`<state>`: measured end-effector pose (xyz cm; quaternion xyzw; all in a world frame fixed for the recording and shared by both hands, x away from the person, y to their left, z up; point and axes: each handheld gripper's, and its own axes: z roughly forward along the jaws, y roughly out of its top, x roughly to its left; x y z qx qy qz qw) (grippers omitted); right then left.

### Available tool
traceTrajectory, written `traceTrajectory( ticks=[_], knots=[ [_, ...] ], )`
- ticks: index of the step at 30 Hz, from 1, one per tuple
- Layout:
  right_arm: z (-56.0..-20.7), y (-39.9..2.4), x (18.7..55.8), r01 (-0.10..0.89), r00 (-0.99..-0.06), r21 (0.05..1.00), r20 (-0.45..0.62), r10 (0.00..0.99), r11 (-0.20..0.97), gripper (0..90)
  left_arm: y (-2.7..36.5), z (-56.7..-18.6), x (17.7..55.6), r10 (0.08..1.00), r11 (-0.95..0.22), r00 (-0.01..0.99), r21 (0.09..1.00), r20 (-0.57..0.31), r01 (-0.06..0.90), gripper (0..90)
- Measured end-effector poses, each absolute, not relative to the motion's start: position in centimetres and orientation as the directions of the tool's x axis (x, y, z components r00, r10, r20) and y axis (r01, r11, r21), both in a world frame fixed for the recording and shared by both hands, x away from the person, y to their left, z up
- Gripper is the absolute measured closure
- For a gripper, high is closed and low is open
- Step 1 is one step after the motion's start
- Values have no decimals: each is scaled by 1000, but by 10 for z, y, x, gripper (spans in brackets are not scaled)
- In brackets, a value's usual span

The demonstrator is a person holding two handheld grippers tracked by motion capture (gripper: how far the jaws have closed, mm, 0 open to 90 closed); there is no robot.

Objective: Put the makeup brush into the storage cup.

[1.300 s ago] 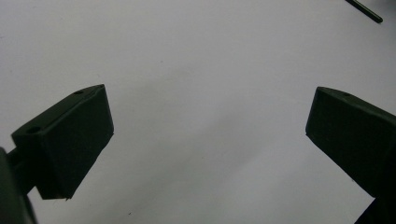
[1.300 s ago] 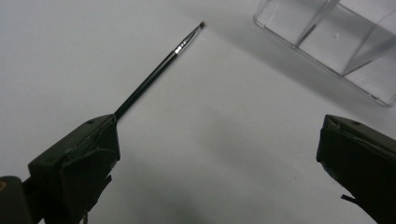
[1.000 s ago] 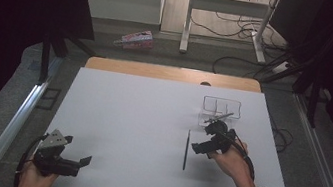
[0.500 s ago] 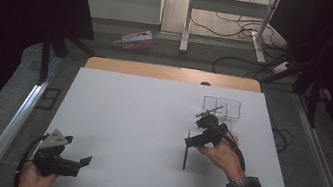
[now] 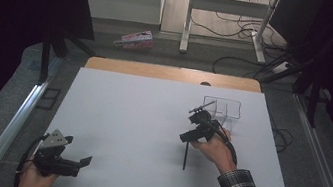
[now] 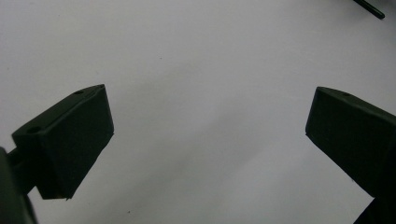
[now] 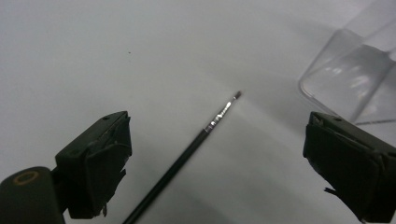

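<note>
So far nothing is picked up: on the white surface (image 5: 125,117) the clear container (image 5: 225,109) holds nothing, the left gripper (image 5: 78,162) idles released, and the right gripper (image 7: 217,163), jaws just narrowing, straddles the thin brush (image 7: 187,154) without gripping. Grasping and placing remain.

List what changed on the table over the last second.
The right gripper slid left from beside the clear box to hang over the thin brush, jaws closing slightly, nothing gripped. The brush, box and left gripper stayed put.
</note>
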<state>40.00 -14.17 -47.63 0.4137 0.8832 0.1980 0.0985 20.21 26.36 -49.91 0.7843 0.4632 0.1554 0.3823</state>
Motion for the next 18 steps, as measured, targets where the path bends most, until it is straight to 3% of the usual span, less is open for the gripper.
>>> traceTrajectory(
  ticks=[18],
  knots=[
    [-490,-132,409,711,-628,408,4,778,572,184,263,-499,202,844,-284,526,740,-109,609,14]
  ],
)
